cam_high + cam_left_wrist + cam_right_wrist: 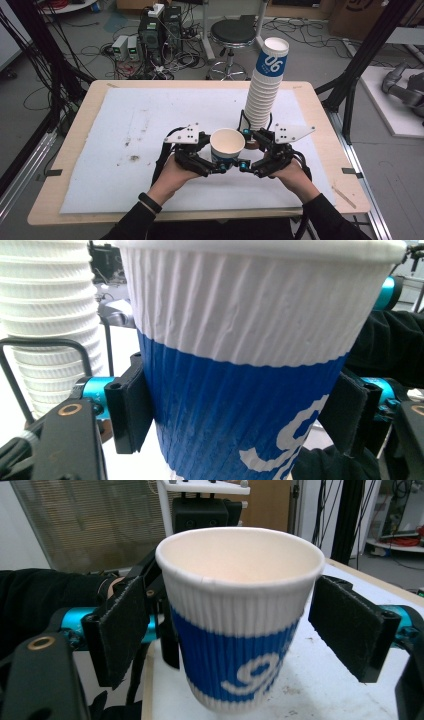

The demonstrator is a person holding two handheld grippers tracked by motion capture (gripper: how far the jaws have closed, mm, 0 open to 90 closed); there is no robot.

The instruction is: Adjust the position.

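Left claw [226, 167] and right claw [244, 165]: black frames, teal jaw mounts, black padded jaws, grey three-cornered top plates; black sleeves, black wristband [149, 202] on left wrist.

Even, soft indoor light with faint shadows; the high view is slightly soft, and the cup [250, 365] blurs at close range.
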